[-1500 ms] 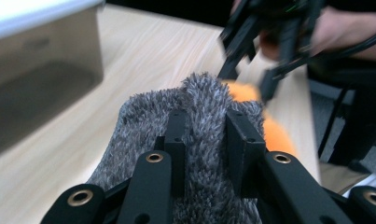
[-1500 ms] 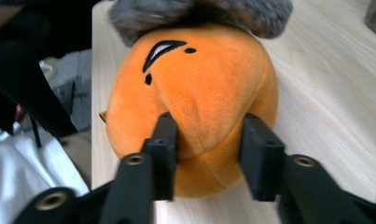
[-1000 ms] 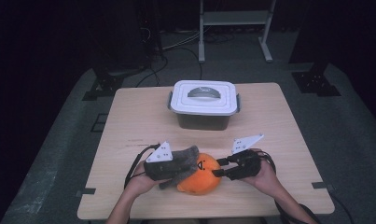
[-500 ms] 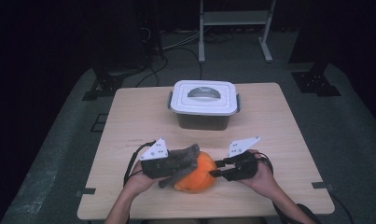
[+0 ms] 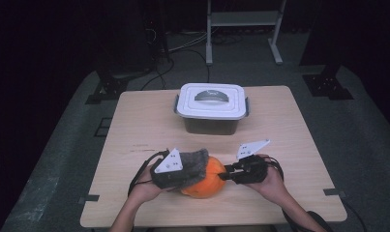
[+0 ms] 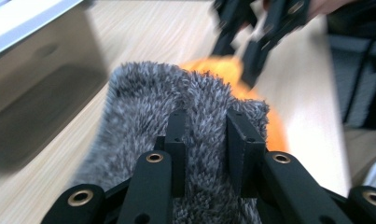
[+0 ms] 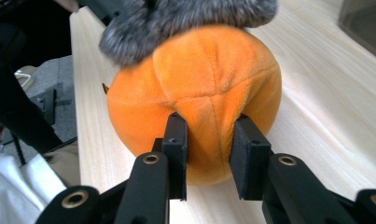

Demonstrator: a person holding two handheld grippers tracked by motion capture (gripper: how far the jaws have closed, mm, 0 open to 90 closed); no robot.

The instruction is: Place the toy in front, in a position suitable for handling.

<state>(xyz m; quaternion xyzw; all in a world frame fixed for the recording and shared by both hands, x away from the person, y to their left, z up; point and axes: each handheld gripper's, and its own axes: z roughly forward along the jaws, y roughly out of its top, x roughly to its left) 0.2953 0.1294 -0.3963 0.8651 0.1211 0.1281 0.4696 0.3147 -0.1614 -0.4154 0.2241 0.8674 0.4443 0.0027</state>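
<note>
The orange plush ball (image 5: 205,179) sits on the table (image 5: 289,145) at my near edge, well in front of the lidded container (image 5: 211,107). A grey furry cloth (image 5: 190,164) drapes its left side. I keep my left gripper (image 6: 205,135) pinched on that cloth to hold it over the ball. My right gripper (image 7: 209,140) has just been closing, and its jaws now squeeze the ball's seam to steady it. A second ago the right jaws stood wider; ball and hands have barely shifted.

Orange plush toy (image 7: 195,88), grey fuzzy cloth (image 6: 148,102)
</note>
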